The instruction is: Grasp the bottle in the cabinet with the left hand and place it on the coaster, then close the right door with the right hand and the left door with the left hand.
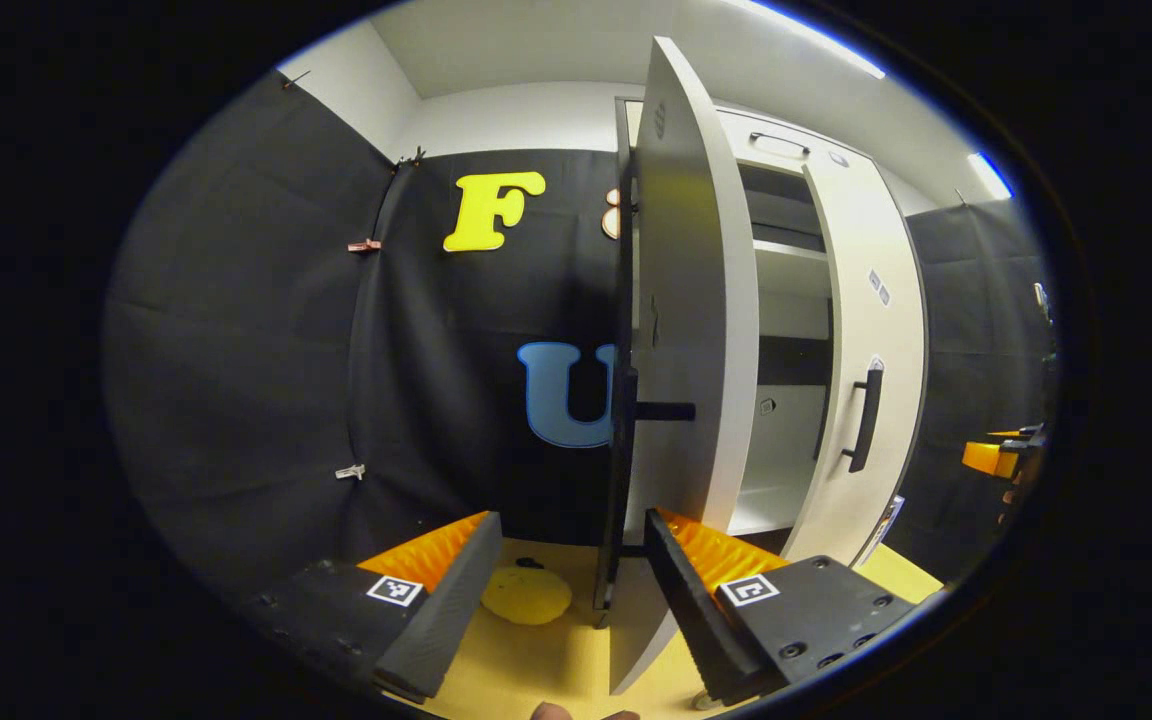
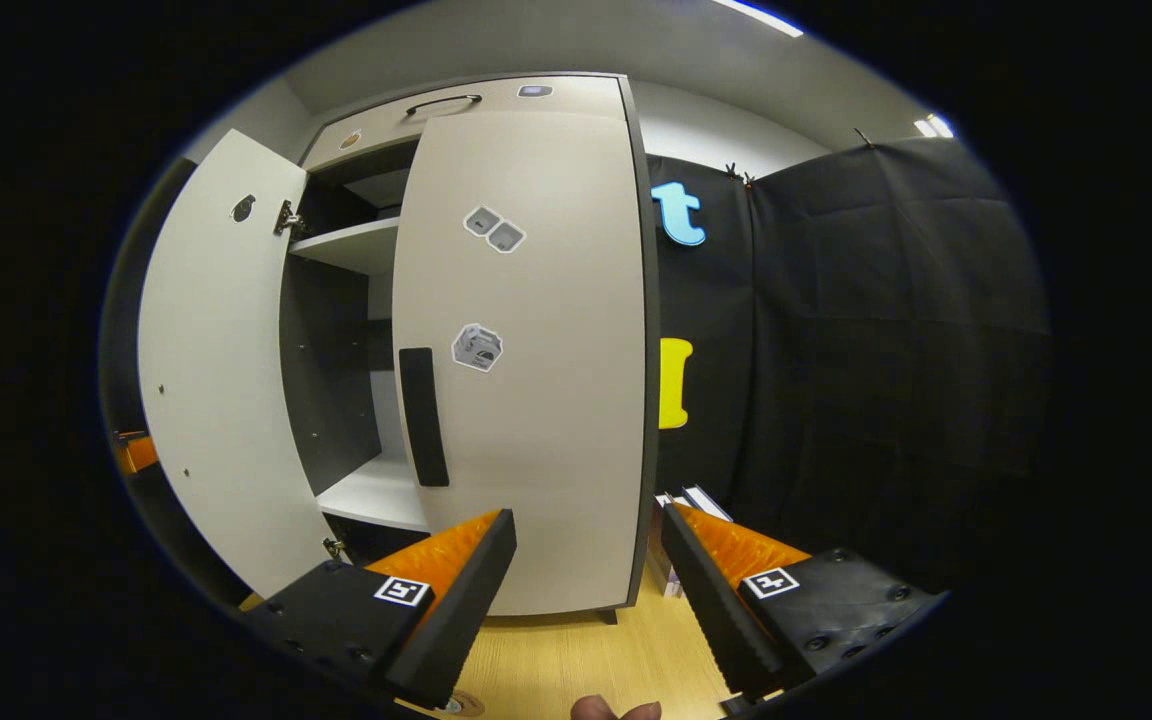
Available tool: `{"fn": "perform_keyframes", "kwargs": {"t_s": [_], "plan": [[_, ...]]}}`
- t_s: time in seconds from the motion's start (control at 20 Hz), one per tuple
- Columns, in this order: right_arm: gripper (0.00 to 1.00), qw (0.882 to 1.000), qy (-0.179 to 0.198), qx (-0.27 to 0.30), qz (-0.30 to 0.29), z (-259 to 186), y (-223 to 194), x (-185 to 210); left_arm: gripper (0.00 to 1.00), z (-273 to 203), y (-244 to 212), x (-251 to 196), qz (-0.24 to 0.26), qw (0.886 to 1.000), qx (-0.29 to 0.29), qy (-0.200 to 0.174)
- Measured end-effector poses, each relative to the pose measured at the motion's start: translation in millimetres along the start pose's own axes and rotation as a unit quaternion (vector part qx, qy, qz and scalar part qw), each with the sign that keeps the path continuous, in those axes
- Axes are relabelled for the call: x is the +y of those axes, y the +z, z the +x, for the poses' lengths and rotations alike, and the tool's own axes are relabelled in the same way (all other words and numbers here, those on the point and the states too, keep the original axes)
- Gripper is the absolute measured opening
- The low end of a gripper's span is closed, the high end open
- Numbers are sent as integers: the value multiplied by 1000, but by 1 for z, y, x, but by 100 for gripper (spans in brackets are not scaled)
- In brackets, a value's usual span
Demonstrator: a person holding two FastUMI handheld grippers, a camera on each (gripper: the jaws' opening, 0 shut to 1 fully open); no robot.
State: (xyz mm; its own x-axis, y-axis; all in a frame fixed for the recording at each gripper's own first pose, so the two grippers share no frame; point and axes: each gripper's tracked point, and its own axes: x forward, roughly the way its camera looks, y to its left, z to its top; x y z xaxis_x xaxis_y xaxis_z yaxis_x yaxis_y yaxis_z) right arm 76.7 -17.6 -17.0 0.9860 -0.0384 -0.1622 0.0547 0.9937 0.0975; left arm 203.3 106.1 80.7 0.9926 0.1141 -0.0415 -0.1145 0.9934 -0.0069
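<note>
With the right door (image 2: 526,350) closed, the left door (image 1: 686,330) is next; both grippers' fingers are spread wide, empty.

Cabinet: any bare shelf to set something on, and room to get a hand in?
The bottom shelf looks bare in the right gripper view; the upper shelf looks bare too. The way in is the gap between the open left door and the nearly shut right door. Tightest: left gripper, its open fingers astride the left door's edge.
</note>
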Motion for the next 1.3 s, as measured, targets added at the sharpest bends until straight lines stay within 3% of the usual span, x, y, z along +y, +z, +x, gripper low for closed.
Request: {"fn": "perform_keyframes", "kwargs": {"t_s": [0.35, 0.4, 0.45, 0.5, 0.85, 1.1, 1.3], "plan": [[98, 1000, 4, 18, -5, -4, -13, -14, 97, 8, -3, -56, -9, 999, 7, -31], [98, 1000, 4, 18, -5, -5, -12, -17, 93, 11, -3, -62, -11, 999, 8, -35], [97, 1000, 4, 19, -4, -6, -13, -21, 97, 12, -3, -68, -14, 999, 9, -37], [97, 1000, 3, 20, -1, -7, -14, -25, 93, 13, -3, -73, -18, 999, 10, -37], [97, 999, -5, 29, 18, -12, -17, -52, 93, 25, -9, -107, -56, 997, 23, -43], [97, 999, -11, 28, 22, -14, -17, -69, 94, 39, -10, -141, -61, 995, 33, -78], [97, 999, -17, 31, 26, -15, -20, -81, 94, 55, -8, -162, -55, 995, 29, -77]]}}
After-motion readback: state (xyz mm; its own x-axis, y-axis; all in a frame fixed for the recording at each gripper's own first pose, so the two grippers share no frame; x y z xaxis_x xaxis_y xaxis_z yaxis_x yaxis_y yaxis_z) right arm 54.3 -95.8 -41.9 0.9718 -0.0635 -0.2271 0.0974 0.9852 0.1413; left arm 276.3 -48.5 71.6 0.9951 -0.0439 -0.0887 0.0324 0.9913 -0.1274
